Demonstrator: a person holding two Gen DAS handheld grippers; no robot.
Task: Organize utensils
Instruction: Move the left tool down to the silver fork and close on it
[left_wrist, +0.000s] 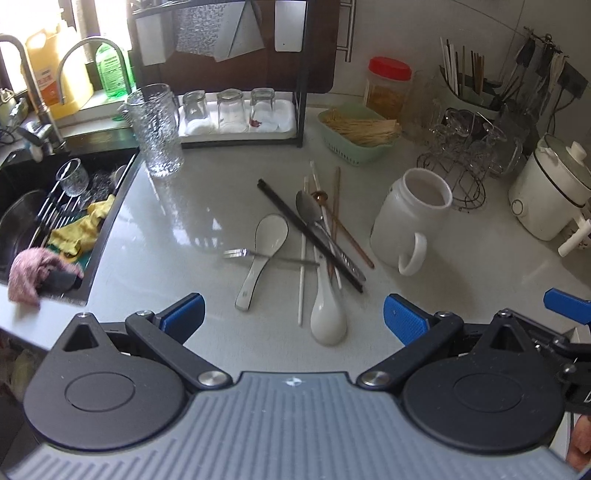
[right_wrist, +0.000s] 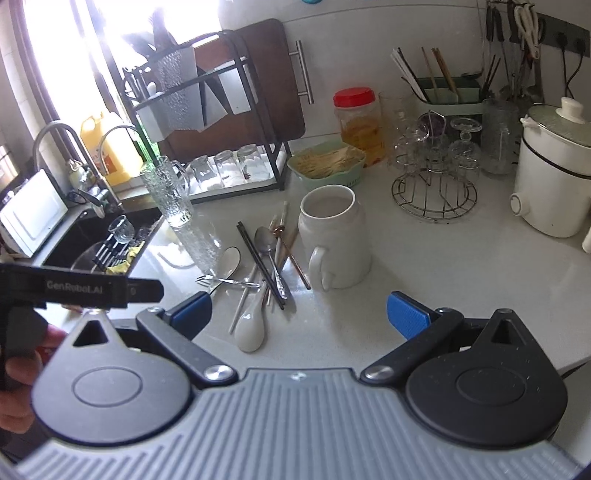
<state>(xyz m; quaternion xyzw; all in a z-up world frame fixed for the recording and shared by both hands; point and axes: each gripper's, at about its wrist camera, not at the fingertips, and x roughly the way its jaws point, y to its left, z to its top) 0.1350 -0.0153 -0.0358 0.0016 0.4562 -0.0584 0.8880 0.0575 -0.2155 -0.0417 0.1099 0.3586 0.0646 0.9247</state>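
Hovering both grippers, left gripper (left_wrist: 293, 314) and right gripper (right_wrist: 299, 312), spread wide and empty, I see the utensil pile (left_wrist: 314, 236) tangled beside the white mug (left_wrist: 410, 221); overlapping handles blur together.

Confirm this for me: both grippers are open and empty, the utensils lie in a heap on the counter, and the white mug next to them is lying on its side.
One thing is wrong: the white mug stands upright, mouth up, handle toward the camera, as the right wrist view shows plainly. The rest holds: the left gripper and right gripper are open and empty, and the utensils lie heaped on the counter.
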